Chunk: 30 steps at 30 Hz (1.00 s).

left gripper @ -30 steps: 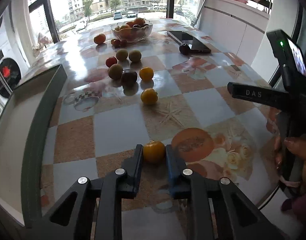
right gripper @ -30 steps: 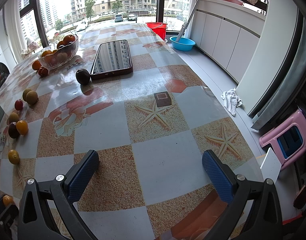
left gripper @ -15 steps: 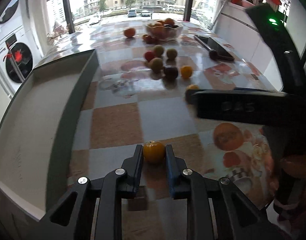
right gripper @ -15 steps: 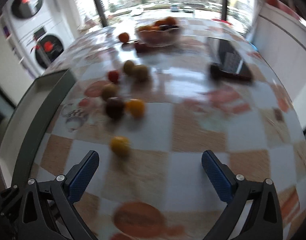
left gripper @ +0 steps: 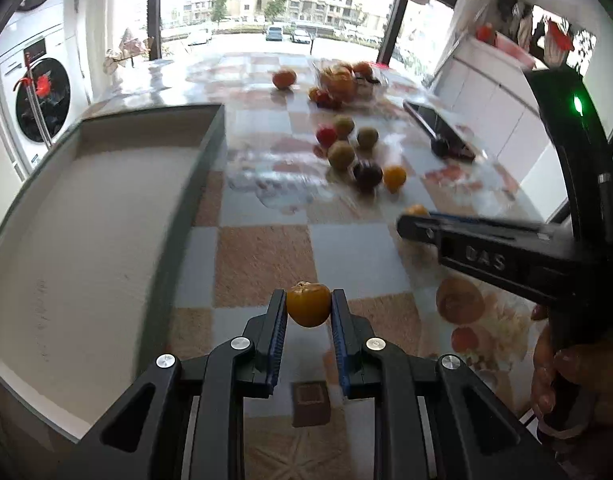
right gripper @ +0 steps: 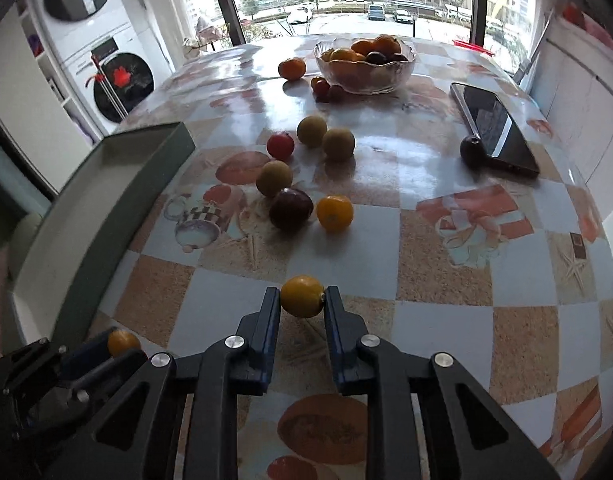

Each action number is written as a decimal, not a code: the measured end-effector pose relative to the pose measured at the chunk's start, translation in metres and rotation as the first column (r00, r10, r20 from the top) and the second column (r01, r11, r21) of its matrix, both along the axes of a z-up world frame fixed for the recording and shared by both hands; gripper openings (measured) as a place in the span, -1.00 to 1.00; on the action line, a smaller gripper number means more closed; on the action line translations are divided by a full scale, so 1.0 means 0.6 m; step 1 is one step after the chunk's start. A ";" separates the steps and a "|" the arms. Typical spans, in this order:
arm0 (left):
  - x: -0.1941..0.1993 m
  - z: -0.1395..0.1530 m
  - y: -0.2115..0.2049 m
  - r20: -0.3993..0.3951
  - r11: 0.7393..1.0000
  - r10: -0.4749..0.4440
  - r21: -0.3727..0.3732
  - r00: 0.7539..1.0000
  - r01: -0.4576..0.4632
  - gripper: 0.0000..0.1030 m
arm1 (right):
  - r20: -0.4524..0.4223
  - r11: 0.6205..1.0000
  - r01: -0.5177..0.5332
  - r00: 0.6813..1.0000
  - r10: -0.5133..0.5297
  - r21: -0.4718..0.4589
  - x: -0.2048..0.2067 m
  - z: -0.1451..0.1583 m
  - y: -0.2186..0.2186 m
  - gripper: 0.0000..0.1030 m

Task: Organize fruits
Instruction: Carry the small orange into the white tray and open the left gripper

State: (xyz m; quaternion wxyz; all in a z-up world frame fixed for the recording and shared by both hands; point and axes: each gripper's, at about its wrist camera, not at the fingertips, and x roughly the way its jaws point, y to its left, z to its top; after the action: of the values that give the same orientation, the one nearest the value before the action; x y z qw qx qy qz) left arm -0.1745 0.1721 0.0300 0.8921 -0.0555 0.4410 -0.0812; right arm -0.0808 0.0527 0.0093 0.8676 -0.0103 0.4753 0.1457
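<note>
My left gripper (left gripper: 309,307) is shut on a small orange persimmon-like fruit (left gripper: 309,305), held above the patterned table beside the green-rimmed tray (left gripper: 186,184). My right gripper (right gripper: 302,300) has just closed on a yellow-orange fruit (right gripper: 302,296) resting on the table; its pads press both sides. In the left wrist view the right gripper (left gripper: 414,220) reaches in from the right. In the right wrist view the left gripper (right gripper: 114,350) with its fruit (right gripper: 122,342) shows at lower left. Several loose fruits (right gripper: 292,208) lie mid-table.
A glass bowl (right gripper: 366,76) filled with fruit stands at the far end, with an orange fruit (right gripper: 292,68) beside it. A phone (right gripper: 494,128) lies at the right with a dark fruit (right gripper: 472,152) against it. Washing machines (right gripper: 114,68) stand beyond the table's left side.
My right gripper swung left over the table to the yellow-orange fruit and shut on it. My left gripper carried its fruit leftward, nearer the tray.
</note>
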 end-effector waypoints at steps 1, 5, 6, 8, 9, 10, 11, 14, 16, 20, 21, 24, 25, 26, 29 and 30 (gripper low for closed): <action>-0.001 0.005 0.005 0.009 1.000 0.006 -0.005 1.000 -0.006 -0.55 | -0.005 1.000 0.001 1.000 -0.001 0.011 0.000 0.002 -0.004 -0.53; -0.002 0.034 0.043 0.057 0.998 0.057 -0.031 0.997 -0.056 -0.55 | -0.027 0.999 0.001 1.000 0.001 0.054 -0.001 0.013 -0.010 -0.53; -0.003 0.040 0.055 0.069 0.997 0.074 -0.034 0.995 -0.071 -0.55 | -0.041 0.997 -0.002 0.999 0.005 0.072 -0.008 0.022 -0.028 -0.53; -0.002 0.050 0.084 0.092 0.993 0.114 -0.036 0.989 -0.111 -0.55 | -0.051 0.995 -0.013 0.999 0.019 0.099 -0.018 0.037 -0.027 -0.53; -0.003 0.053 0.101 0.100 0.990 0.137 -0.032 0.985 -0.134 -0.55 | -0.051 0.994 -0.023 0.998 0.028 0.105 -0.019 0.041 -0.020 -0.53; -0.002 0.054 0.120 0.107 0.986 0.164 -0.019 0.981 -0.163 -0.55 | -0.051 0.993 -0.035 0.998 0.041 0.112 -0.020 0.047 -0.011 -0.53; 0.000 0.053 0.133 0.106 0.983 0.184 -0.006 0.977 -0.185 -0.55 | -0.050 0.991 -0.056 0.997 0.062 0.119 -0.021 0.053 0.004 -0.53; 0.005 0.040 0.180 0.088 0.965 0.255 0.032 0.963 -0.259 -0.55 | -0.039 0.984 -0.121 0.991 0.127 0.131 -0.023 0.065 0.057 -0.53; 0.005 0.030 0.211 0.072 0.953 0.298 0.037 0.952 -0.301 -0.55 | -0.031 0.976 -0.165 0.985 0.171 0.139 -0.026 0.072 0.093 -0.53; 0.005 0.011 0.252 0.040 0.935 0.351 0.046 0.936 -0.353 -0.55 | -0.025 0.955 -0.259 0.964 0.266 0.147 -0.030 0.079 0.176 -0.53; 0.004 0.005 0.254 0.033 0.933 0.355 0.048 0.934 -0.356 -0.55 | -0.026 0.949 -0.278 0.958 0.285 0.148 -0.031 0.079 0.195 -0.53; 0.006 -0.011 0.265 0.013 0.929 0.366 0.058 0.931 -0.366 -0.55 | -0.031 0.936 -0.320 0.944 0.328 0.143 -0.032 0.075 0.236 -0.53; 0.007 -0.014 0.265 0.012 0.928 0.367 0.062 0.930 -0.367 -0.55 | -0.034 0.933 -0.330 0.941 0.338 0.140 -0.032 0.074 0.245 -0.52; 0.009 -0.016 0.265 0.009 0.929 0.364 0.065 0.931 -0.364 -0.55 | -0.042 0.930 -0.341 0.936 0.349 0.135 -0.032 0.073 0.253 -0.44; 0.015 -0.024 0.259 -0.010 0.934 0.349 0.089 0.937 -0.347 -0.09 | -0.046 0.931 -0.344 0.935 0.352 0.119 -0.032 0.073 0.261 0.52; 0.017 -0.024 0.255 -0.010 0.933 0.349 0.099 0.937 -0.346 0.25 | -0.035 0.932 -0.343 0.936 0.349 0.119 -0.034 0.075 0.257 0.61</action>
State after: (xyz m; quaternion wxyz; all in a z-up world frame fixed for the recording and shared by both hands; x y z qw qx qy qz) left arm -0.1642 0.3249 0.0155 0.8879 -0.0909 0.4398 0.0998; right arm -0.1010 0.2070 0.0542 0.8140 -0.0416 0.4812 0.3226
